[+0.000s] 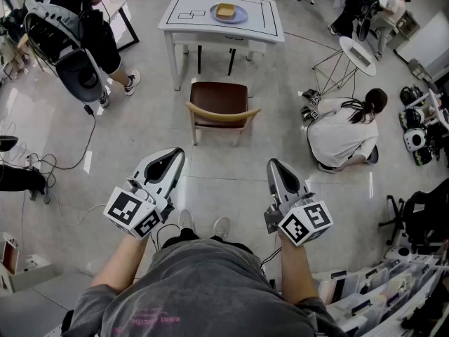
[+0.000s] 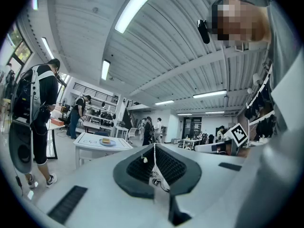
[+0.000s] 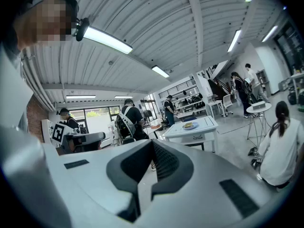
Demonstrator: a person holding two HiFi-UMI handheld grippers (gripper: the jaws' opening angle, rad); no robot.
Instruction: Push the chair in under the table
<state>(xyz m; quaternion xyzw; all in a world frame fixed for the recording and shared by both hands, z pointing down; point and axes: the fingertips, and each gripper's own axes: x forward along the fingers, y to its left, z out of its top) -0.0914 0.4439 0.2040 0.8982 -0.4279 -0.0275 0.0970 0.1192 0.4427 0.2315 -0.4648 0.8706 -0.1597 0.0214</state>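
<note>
Chair (image 1: 219, 104) sits out from white table (image 1: 270, 27)
Brown square seat, curved wooden back; left gripper (image 1: 175, 156), right gripper (image 1: 273, 165) near, ribbed pads pressed together, empty.

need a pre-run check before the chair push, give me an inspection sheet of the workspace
surface: pale glossy floor
job's things: wooden chair stands out from the white table, its back toward the claws; not yet pushed in
clutter: plate with a yellowish piece of food on the table
grippers: left claw and right claw both shut, empty, short of the chair
cables: black cable trailing over the floor at left
surroundings: kneeling person right of the chair; standing person at left; bins at lower right
</note>
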